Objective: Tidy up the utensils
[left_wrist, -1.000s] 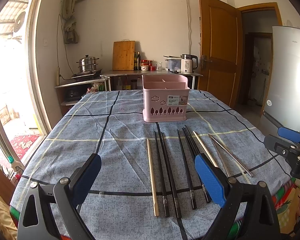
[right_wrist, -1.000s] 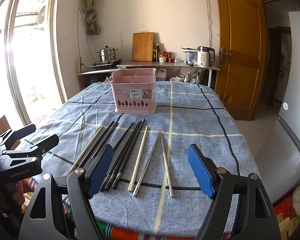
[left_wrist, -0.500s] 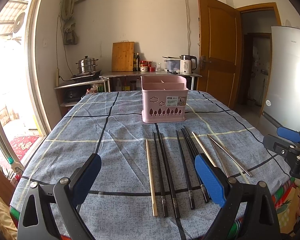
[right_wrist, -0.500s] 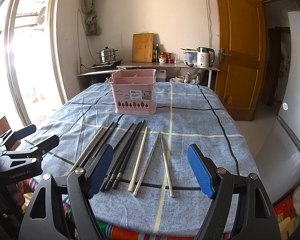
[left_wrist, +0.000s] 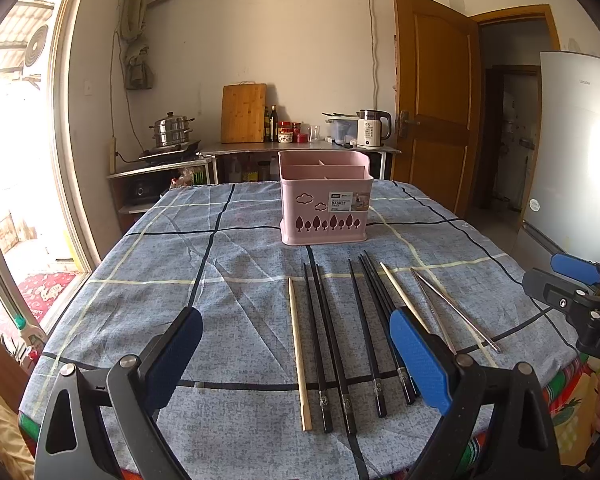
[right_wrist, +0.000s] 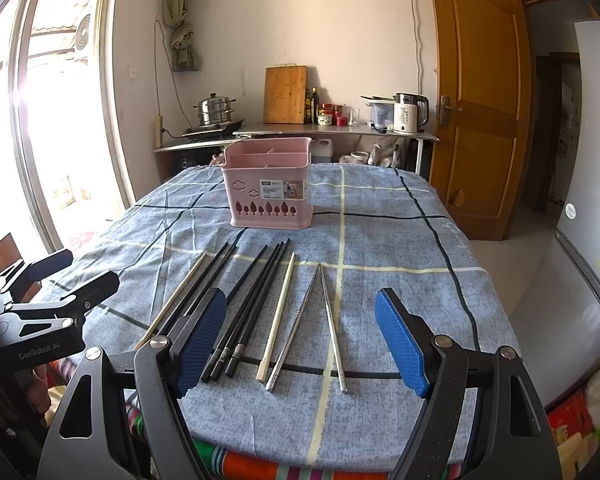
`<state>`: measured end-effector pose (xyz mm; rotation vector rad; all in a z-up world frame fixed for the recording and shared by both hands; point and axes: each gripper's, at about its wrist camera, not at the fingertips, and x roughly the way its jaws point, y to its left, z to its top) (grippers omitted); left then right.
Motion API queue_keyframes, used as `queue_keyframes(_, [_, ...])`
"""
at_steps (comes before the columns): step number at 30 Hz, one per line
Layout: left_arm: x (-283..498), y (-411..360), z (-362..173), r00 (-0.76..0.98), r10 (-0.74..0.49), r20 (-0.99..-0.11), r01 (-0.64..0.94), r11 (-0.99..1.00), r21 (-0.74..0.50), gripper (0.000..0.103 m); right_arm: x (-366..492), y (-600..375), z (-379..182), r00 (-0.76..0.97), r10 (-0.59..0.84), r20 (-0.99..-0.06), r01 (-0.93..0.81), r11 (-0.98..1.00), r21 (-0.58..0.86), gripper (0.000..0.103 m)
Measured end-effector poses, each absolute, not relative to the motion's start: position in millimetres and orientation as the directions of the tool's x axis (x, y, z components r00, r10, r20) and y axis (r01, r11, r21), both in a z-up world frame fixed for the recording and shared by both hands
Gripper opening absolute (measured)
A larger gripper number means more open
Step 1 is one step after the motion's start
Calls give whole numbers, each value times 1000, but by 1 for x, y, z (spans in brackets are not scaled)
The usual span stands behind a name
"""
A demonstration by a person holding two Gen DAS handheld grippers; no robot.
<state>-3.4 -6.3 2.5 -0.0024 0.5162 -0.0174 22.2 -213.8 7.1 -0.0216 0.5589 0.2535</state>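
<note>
basket (left_wrist: 325,200) sits mid-frame on my table (left_wrist: 140,280) | chopsticks (left_wrist: 340,340) lie in a row below it, lower centre | kettle (left_wrist: 374,128) and cutting board (left_wrist: 243,114) behind, upper centre | door (left_wrist: 436,92) upper right | window (left_wrist: 16,140) left edge

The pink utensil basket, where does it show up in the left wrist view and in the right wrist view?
Left wrist view: the pink utensil basket stands just right of centre, on the tablecloth beyond the row of chopsticks.
Right wrist view: it stands left of centre, again beyond the chopsticks.
Shared landmark: the wooden cutting board leaning on the wall behind it.
</note>
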Motion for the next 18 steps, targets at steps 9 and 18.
queue_keyframes(9, [-3,-7,4,871,-21,-490,21,1000,-6,96,23,-214,7,817,233,-527,-245,968,48,77])
queue_keyframes(18, [-7,-6,4,873,-24,-486,25,1000,-6,96,23,-214,7,818,233,-526,-245,968,48,77])
